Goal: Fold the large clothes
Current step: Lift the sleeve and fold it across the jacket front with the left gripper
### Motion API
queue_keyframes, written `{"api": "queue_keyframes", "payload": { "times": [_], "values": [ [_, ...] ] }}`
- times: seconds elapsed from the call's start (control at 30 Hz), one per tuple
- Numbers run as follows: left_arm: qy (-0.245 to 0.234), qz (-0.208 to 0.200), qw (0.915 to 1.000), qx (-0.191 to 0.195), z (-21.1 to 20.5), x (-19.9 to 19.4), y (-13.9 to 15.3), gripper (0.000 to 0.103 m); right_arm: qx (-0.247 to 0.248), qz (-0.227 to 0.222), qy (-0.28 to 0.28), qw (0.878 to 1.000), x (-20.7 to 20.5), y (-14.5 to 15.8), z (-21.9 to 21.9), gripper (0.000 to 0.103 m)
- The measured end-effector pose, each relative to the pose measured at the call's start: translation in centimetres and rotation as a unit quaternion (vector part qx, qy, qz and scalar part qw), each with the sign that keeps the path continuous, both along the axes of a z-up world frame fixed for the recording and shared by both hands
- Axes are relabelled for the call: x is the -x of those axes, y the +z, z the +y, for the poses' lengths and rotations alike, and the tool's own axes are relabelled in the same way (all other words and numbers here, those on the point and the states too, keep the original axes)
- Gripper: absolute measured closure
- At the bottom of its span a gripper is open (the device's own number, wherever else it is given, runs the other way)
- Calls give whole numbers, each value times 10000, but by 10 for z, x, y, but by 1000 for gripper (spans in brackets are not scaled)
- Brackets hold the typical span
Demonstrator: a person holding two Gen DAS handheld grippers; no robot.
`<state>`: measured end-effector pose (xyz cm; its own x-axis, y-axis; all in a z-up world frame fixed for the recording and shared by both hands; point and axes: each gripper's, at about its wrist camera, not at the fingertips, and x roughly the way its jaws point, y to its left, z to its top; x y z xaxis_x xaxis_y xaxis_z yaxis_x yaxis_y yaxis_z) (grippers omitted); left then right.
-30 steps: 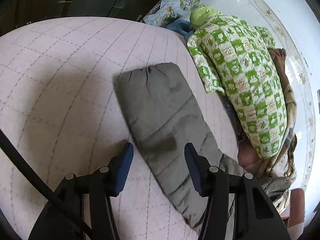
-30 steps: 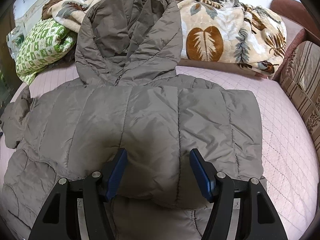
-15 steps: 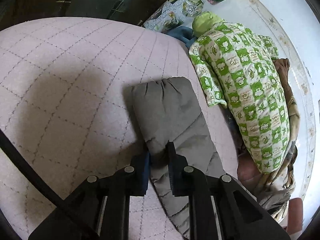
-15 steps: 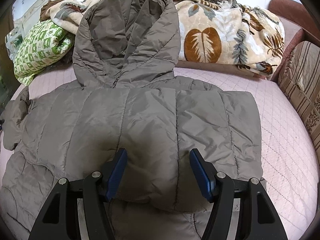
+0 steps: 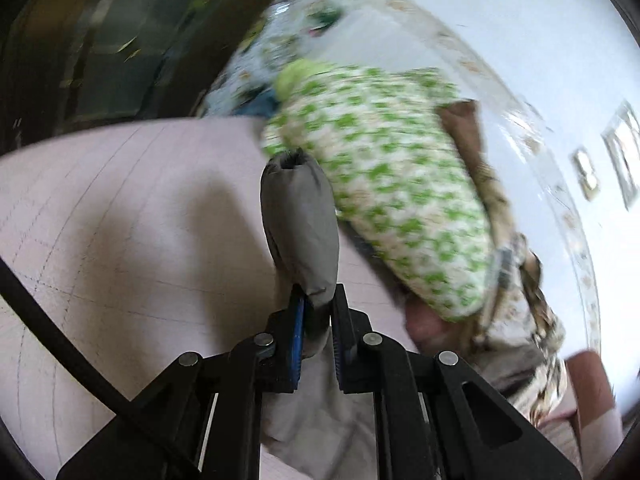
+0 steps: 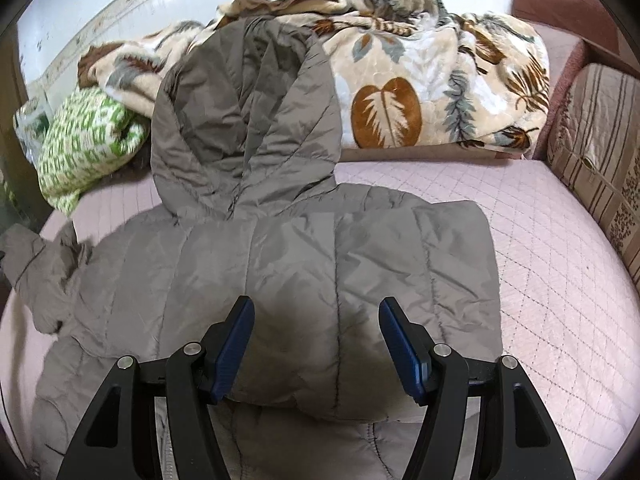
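Note:
A grey-brown hooded puffer jacket (image 6: 304, 264) lies spread on the pink quilted bed, its hood (image 6: 244, 120) resting up against a blanket. Its right side is folded over the body. My left gripper (image 5: 318, 300) is shut on the jacket's left sleeve (image 5: 298, 220) and holds it lifted off the bed, the cuff opening pointing away. That sleeve also shows bunched at the left edge of the right wrist view (image 6: 36, 268). My right gripper (image 6: 316, 320) is open and empty, hovering just above the jacket's lower body.
A green-and-white patterned quilt (image 5: 392, 192) lies beside the sleeve, and also shows in the right wrist view (image 6: 84, 148). A leaf-print blanket (image 6: 420, 92) is piled at the back. A striped cushion (image 6: 600, 152) stands at the right. The pink quilted bed cover (image 6: 560, 280) surrounds the jacket.
My left gripper closed on the sleeve and has lifted it off the bed, swinging the view upward. My right gripper stays open, nearly still over the jacket.

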<state>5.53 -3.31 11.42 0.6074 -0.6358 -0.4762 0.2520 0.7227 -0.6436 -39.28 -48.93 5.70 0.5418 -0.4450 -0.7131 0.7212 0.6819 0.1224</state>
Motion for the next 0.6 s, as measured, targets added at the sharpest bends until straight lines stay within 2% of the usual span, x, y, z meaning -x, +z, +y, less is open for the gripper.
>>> {"api": "queue_keyframes", "payload": {
  "times": [0.17,0.3,0.47,0.6],
  "values": [
    [-429,-569,9973,-149,-35,63,48,91,-208,-474,-103,9986,17,18,-9,34],
    [-734,-804,9938,-211,-68,105,77,91,-340,-821,-190,9959,36,30,-18,34],
    [-1176,-1078,9868,-274,-114,157,111,91,-423,-1042,-289,9932,59,39,-29,34],
    [-1565,-1208,9798,-288,-152,201,125,91,-440,-1227,-435,9905,83,46,-40,34]
  ]
}}
